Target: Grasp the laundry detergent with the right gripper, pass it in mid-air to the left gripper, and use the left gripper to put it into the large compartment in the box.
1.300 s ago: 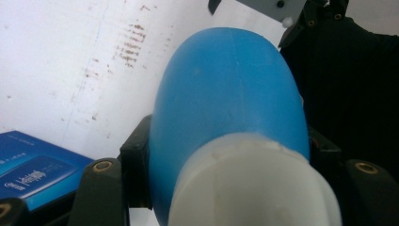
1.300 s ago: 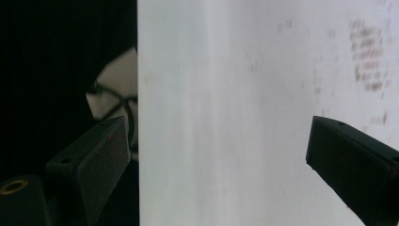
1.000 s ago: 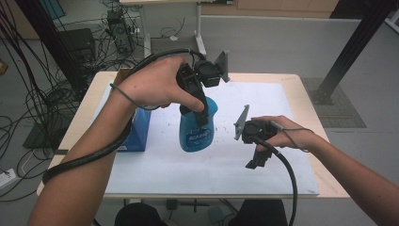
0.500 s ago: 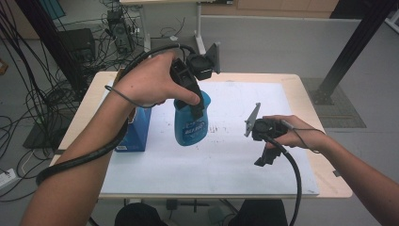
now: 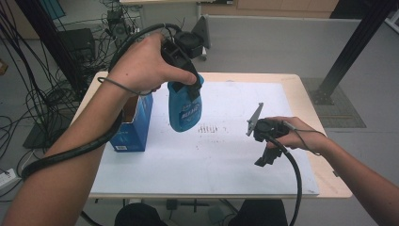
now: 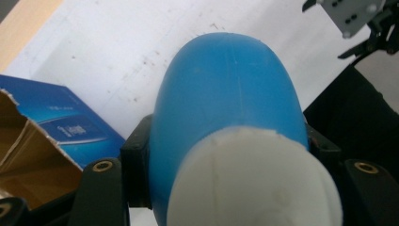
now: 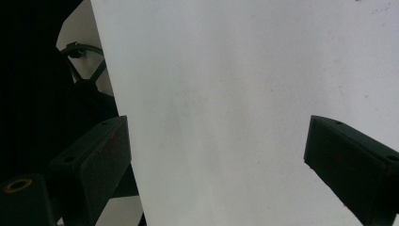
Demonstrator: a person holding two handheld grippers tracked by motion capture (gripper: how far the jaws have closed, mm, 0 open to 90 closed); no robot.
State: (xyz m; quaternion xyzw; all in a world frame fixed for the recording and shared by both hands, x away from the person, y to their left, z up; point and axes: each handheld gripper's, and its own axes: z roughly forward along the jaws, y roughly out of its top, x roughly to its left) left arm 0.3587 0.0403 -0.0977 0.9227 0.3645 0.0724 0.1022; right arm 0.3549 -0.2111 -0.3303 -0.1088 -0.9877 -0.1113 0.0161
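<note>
High view: the left tool (image 5: 188, 87), held in the person's left hand (image 5: 141, 66), is clamped on the neck end of a blue bottle (image 5: 184, 107), which hangs upright above the white sheet (image 5: 211, 155) that covers most of the table (image 5: 306, 89); its base is clear of the sheet, and its label faces the camera. Just to the left of the bottle stands an open blue carton (image 5: 131, 127), its torn cardboard flap raised at the top; the bottle and carton are near each other but apart. Faint dark marks lie on the sheet just to the right of the bottle. The right tool (image 5: 263, 160), held in the right hand (image 5: 294, 134), rests low over the right part of the sheet, well apart from the bottle, with its grey plate (image 5: 254, 119) tilted upward and its cable (image 5: 294, 188) trailing toward the near edge of the table. Left gripper view: the two black jaws press against opposite sides of the bottle (image 6: 226, 103), whose white cap (image 6: 254, 183) lies nearest the camera and whose blue body points away toward the sheet (image 6: 117, 47); the carton (image 6: 51, 127) sits at the left, and the other tool's plate appears at the upper right. Right gripper view: the jaws of the right tool (image 7: 216, 155) stand wide apart with nothing between them, above the sheet (image 7: 226, 94), whose edge runs beside the left jaw.
</note>
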